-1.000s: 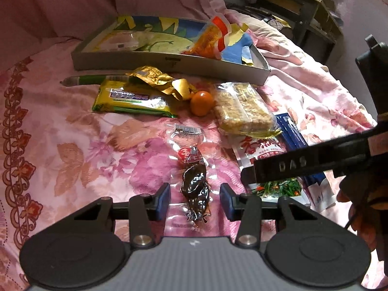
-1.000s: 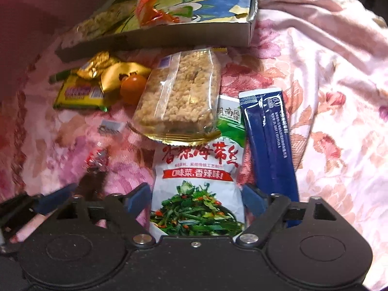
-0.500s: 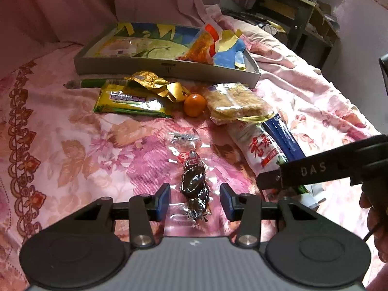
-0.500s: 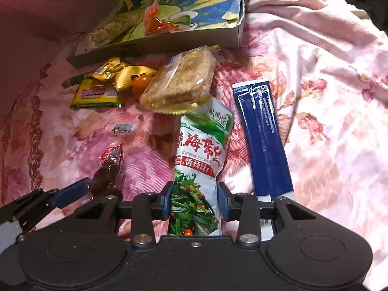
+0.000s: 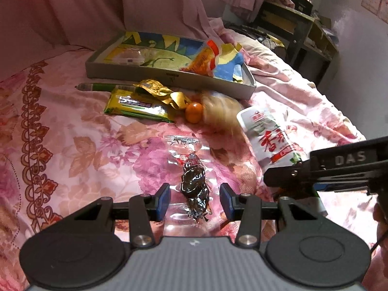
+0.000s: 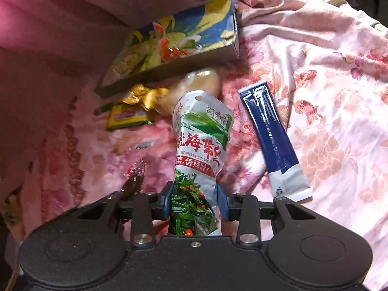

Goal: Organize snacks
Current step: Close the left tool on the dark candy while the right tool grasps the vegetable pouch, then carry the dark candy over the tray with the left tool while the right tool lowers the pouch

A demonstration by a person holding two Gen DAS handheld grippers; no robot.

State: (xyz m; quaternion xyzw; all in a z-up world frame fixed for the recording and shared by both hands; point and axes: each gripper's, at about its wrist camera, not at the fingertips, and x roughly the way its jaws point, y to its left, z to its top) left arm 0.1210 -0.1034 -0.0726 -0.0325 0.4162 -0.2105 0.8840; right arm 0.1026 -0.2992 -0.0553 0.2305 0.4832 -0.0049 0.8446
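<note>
Right gripper point(image 6: 195, 202): clamped low on seaweed pouch point(image 6: 202, 140); top-heavy, may slip
Left gripper point(image 5: 195, 201): half-open astride dark snack packet point(image 5: 194, 184), unheld
Tray point(image 5: 169, 78): twelve o'clock; a swinging pouch could snag its wall

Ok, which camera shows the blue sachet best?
The right wrist view: the blue sachet lies in full sight on the bedspread, beside the seaweed pack held in the right hand-held gripper. In the left wrist view the right hand-held gripper hides nearly all of it.
</note>
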